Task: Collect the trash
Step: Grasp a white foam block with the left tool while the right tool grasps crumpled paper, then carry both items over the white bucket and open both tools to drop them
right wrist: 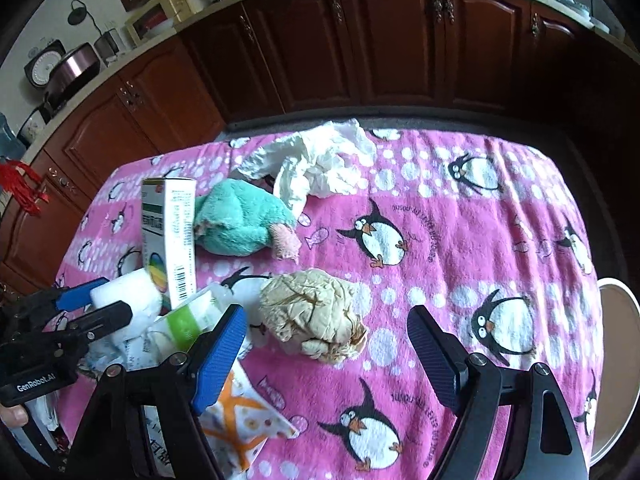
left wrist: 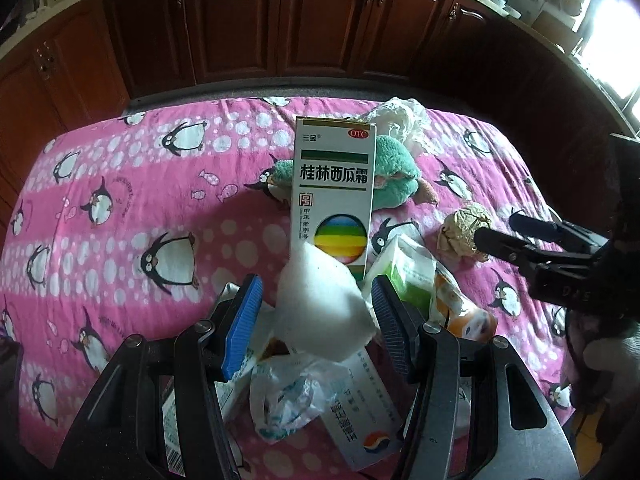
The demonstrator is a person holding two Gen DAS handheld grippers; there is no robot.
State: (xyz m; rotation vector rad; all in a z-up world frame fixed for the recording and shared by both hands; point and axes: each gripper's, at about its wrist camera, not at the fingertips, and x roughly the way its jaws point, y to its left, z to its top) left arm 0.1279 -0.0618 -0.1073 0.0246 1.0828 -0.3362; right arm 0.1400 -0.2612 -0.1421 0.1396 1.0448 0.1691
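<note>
Trash lies scattered on the pink penguin cloth point(left wrist: 120, 208), most of it heaped at the near edge. In the left wrist view, the left gripper point(left wrist: 316, 320) has a white wad point(left wrist: 324, 304) between its half-spread jaws; whether the pads press it I cannot tell, since a gap shows beside the blue pad point(left wrist: 242, 328). Just behind the wad, at twelve o'clock, an upright medicine box point(left wrist: 332, 196) stands, with a teal plush toy point(left wrist: 396, 172) behind it and a plastic bag point(left wrist: 288, 396) and wrappers under the jaws at six. A careless squeeze could let the soft wad slip out, or a push forward could topple the box onto the toy. The right gripper point(left wrist: 492, 232) comes in at three o'clock, by the crumpled brown paper ball point(left wrist: 466, 234). In the right wrist view, that gripper point(right wrist: 324, 348) is spread wide and empty, and the ball point(right wrist: 312, 312) sits between the fingertips at twelve o'clock, nearer the blue pad point(right wrist: 218, 356). Closing off-centre could roll the light ball away, or pinch the orange wrapper point(right wrist: 240, 420) at seven o'clock along with it. The left gripper point(right wrist: 96, 308) is near at nine o'clock, so the two tools could knock. The toy point(right wrist: 240, 220) is probably not trash and could be swept up by mistake.
</note>
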